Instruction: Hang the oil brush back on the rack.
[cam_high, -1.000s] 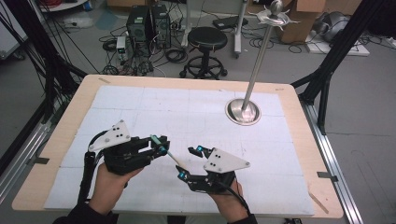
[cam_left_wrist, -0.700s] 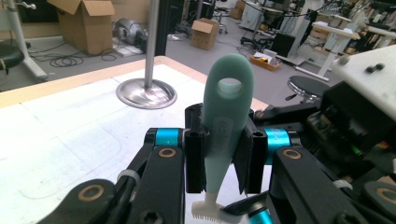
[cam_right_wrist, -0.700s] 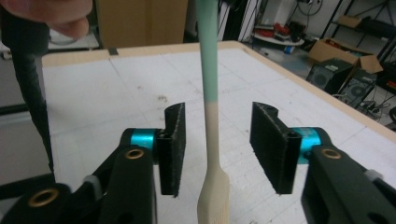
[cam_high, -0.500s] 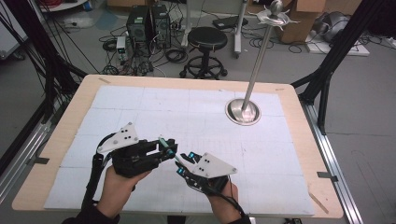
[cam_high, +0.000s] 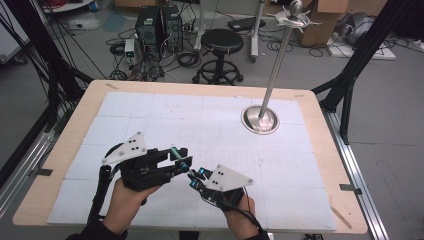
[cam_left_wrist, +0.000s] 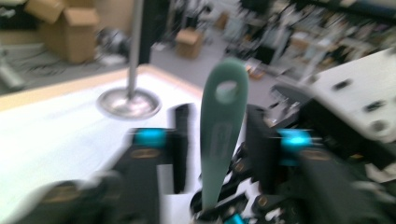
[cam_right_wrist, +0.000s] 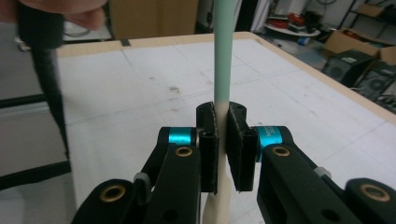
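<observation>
Spatula handle (cam_right_wrist: 223, 70) between pressing right fingers (cam_right_wrist: 208, 144), clear of left fingers (cam_left_wrist: 181, 140)

A wooden table (cam_high: 320, 150) with a white gridded cover stands on a grey floor (cam_high: 395, 125). Behind it sit a black stool (cam_high: 218, 42), computer towers (cam_high: 159, 22) amid tangled cables (cam_high: 187, 59), and cardboard boxes (cam_high: 327, 20). Black frame struts (cam_high: 360, 55) flank the table.

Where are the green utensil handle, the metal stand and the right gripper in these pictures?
green utensil handle (cam_left_wrist: 219, 135): left gripper view, on the middle of the flat handle below its hole.
metal stand (cam_high: 260, 120): high view, on its round base.
right gripper (cam_right_wrist: 223, 140): right gripper view, between the pads that clamp the handle.
</observation>
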